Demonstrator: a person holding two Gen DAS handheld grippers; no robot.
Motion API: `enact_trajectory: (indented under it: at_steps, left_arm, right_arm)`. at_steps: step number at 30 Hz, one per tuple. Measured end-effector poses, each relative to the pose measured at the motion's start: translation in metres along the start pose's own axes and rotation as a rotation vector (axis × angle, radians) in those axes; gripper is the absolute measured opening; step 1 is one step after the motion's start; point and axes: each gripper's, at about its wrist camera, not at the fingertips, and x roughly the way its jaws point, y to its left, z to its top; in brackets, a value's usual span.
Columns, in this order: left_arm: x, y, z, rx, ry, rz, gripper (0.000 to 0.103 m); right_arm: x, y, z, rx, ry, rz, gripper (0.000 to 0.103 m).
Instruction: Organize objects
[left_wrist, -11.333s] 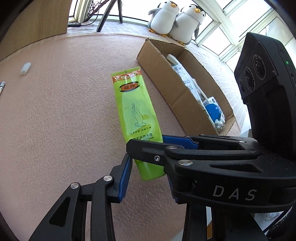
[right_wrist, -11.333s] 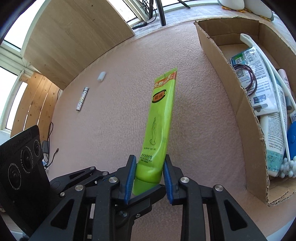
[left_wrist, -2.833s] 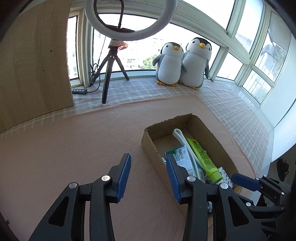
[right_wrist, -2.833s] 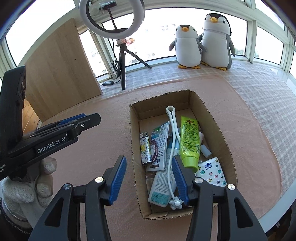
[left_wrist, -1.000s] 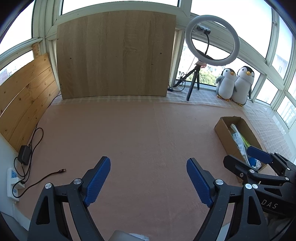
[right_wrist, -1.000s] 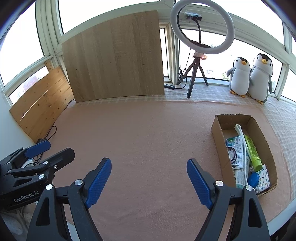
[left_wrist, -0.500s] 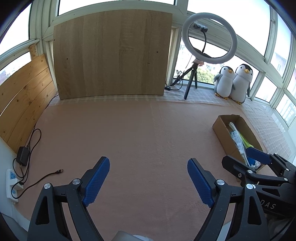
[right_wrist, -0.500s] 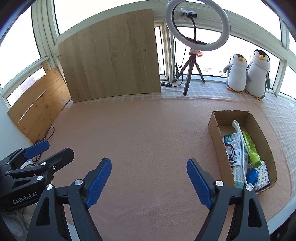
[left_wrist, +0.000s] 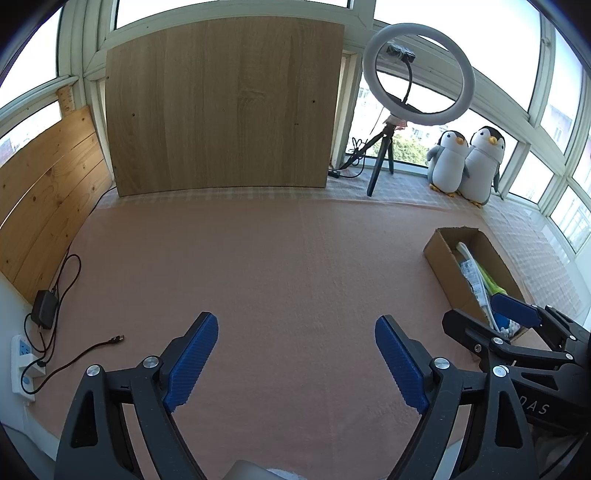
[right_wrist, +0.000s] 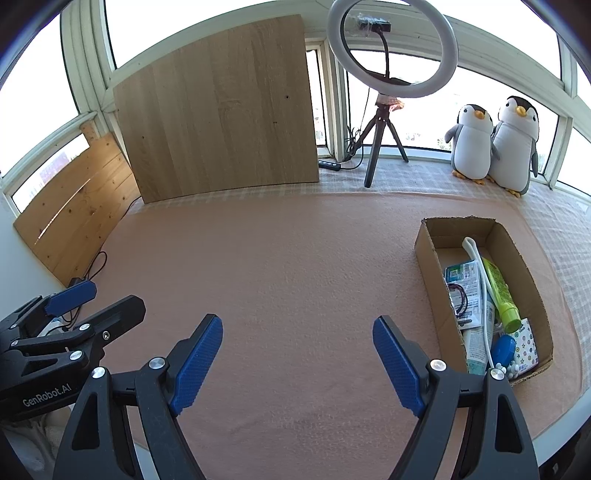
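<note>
Tongs number two, one per hand, and both stand with blue-padded jaws spread wide, holding nothing and touching nothing. The left tongs (left_wrist: 295, 354) hang above the pink surface (left_wrist: 277, 266), well to the left of the cardboard box (right_wrist: 428, 254), the one box in view. The right tongs (right_wrist: 297, 354) hang nearer that box, just left of its near corner, also over bare pink cloth.

Left of the box, at the far left edge of the surface, lie one black power adapter (left_wrist: 43, 308) with its cable and one white wall socket (left_wrist: 20, 350). Behind the surface, left of the box, lean two wooden boards: a pale plank panel (left_wrist: 44, 184) and a larger upright board (left_wrist: 221, 110). One ring light (right_wrist: 393, 48) on a black tripod stands behind the box, slightly to its left. Two plush penguins (right_wrist: 495, 140) sit side by side behind the box on the checked cloth by the windows.

Inside the box lie the gathered things: one green tube (right_wrist: 500, 295) along its right side, one white curved stick (right_wrist: 480, 280) beside it, one printed packet (right_wrist: 463, 291) to the left, one blue round thing (right_wrist: 503, 349) and one dotted tissue pack (right_wrist: 526, 345) at the near end. Other pieces beneath are too jumbled to count. Between the tongs and the box the surface is open.
</note>
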Motion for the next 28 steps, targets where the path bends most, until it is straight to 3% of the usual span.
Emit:
enact_trajectory:
  at_steps: [28]
  left_arm:
    - [0.012,0.01,-0.004,-0.015,0.02,0.002,0.092]
  right_arm:
    - [0.013,0.002,-0.004,0.009,0.034,0.002,0.081]
